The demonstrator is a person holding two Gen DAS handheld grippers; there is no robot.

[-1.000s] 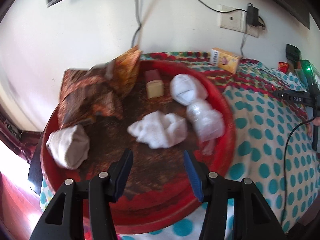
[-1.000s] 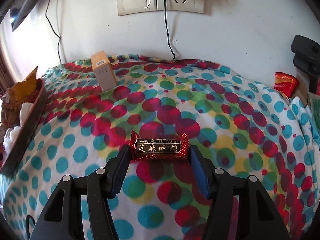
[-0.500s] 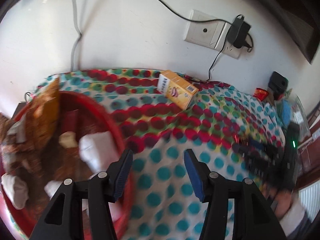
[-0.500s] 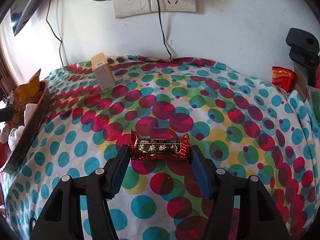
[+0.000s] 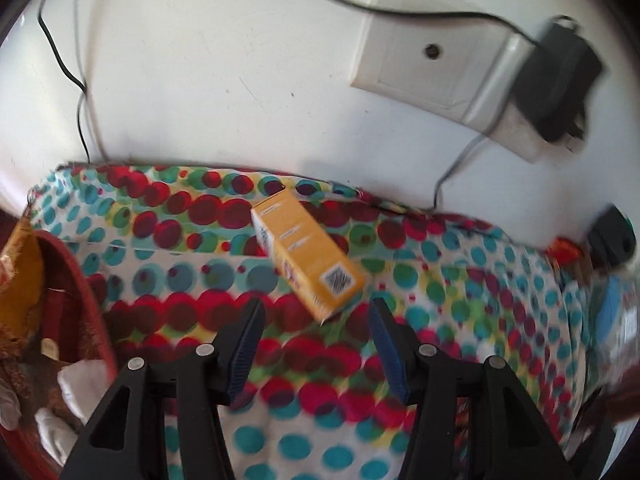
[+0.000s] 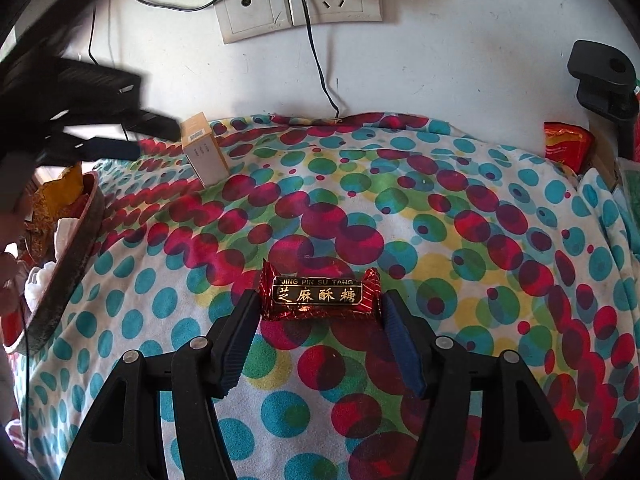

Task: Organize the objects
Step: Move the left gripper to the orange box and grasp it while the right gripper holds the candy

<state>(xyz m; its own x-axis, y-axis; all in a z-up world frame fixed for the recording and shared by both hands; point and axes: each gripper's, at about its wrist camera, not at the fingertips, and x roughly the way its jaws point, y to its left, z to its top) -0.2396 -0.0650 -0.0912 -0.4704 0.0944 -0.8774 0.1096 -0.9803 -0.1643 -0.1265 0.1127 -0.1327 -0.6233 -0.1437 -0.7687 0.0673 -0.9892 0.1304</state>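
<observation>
Two tools: left tool (image 5: 316, 312) gaping, empty | right tool (image 6: 318, 306) widening around candy (image 6: 319, 295) | dotted cloth (image 6: 400, 208)

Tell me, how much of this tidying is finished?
Several bits already sit in the red tray. Nothing is held: the left gripper is open near the orange box, and the right gripper, just opening, frames the red candy. Both are left.

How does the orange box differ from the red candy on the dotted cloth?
The orange box is a long, rigid carton by the wall; the red candy is a small crinkled foil wrapper with gold lettering. The box lies ahead of the left jaws, the candy between the right jaws. Both rest on the cloth, ungripped.
</observation>
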